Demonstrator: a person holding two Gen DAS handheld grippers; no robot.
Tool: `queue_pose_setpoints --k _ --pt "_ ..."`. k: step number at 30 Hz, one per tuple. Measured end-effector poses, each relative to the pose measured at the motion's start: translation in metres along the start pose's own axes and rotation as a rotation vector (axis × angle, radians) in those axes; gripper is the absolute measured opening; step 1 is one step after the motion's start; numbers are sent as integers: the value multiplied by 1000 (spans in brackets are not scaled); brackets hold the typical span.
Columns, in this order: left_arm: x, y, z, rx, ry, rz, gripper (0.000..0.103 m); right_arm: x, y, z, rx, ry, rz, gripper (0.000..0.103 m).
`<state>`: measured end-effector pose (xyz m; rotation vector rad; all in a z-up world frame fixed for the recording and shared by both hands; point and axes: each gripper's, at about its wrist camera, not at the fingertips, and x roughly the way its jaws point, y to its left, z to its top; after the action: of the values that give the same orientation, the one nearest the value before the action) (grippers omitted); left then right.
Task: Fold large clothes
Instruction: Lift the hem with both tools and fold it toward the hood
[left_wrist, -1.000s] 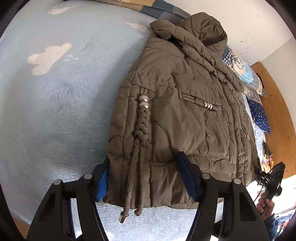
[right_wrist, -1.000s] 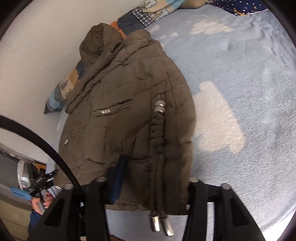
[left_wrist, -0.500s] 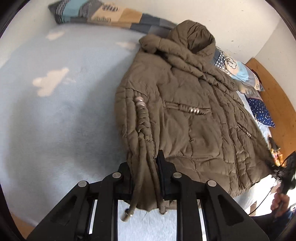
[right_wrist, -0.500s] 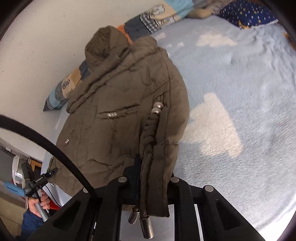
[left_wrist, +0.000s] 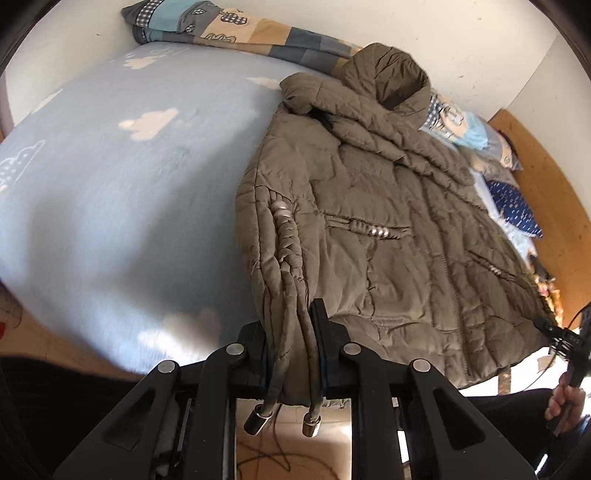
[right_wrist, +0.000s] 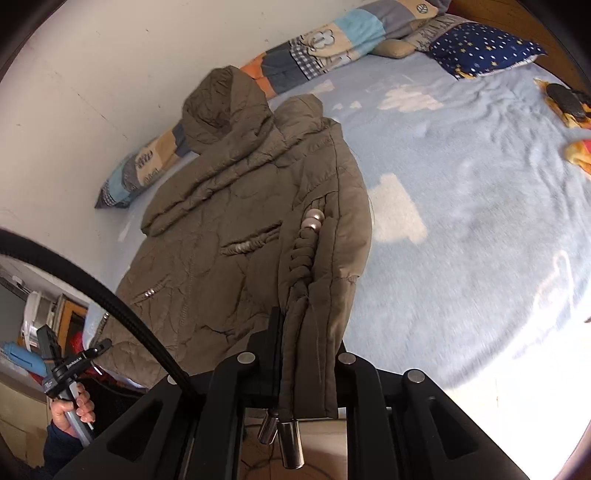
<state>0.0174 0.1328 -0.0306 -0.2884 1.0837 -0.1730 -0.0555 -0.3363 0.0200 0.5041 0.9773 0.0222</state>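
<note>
An olive-brown hooded puffer jacket (left_wrist: 388, 221) lies front up on the light blue bed, hood toward the wall; it also shows in the right wrist view (right_wrist: 236, 229). My left gripper (left_wrist: 291, 332) is shut on the jacket's hem at one bottom corner, with the braided drawcords (left_wrist: 284, 240) and their metal tips hanging through the jaws. My right gripper (right_wrist: 306, 339) is shut on the hem at the other bottom corner, its drawcords (right_wrist: 303, 258) dangling too. The hem is lifted off the bed edge.
A blue cloud-print blanket (left_wrist: 122, 184) covers the bed (right_wrist: 461, 221). A patchwork bolster (left_wrist: 236, 33) lies along the wall. A navy starred pillow (right_wrist: 480, 48) and a yellow toy (right_wrist: 569, 107) are near the wooden headboard (left_wrist: 546, 192).
Both grippers closed on the jacket's bottom hem and pulled back and up, lifting the hem off the bed edge; the views now see more of the bed and wall.
</note>
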Motion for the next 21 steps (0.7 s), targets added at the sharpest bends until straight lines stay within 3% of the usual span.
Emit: queue_pose_setpoints --k 3,4,5,8,9,12,16,21 --pt "15 4 5 6 32 49 24 4 -1 -12 1 32 -64 14" --pt "20 7 7 -13 46 47 29 6 0 -13 -10 34 -86 14" --pt "22 10 9 -27 56 53 41 13 2 -13 -18 48 -121 15" --pt "14 14 15 -59 30 84 58 25 1 -11 5 77 -189 28" --pt "11 14 16 -65 25 87 59 28 0 -11 7 91 -218 36" --pt "-9 15 17 -87 -18 83 59 16 -2 -9 30 85 -232 45" --pt "-48 3 29 -34 -124 87 59 -18 -4 -1 20 -3 -260 46" --pt "-91 -42 70 115 -258 63 62 -58 22 19 -56 -136 -152 46"
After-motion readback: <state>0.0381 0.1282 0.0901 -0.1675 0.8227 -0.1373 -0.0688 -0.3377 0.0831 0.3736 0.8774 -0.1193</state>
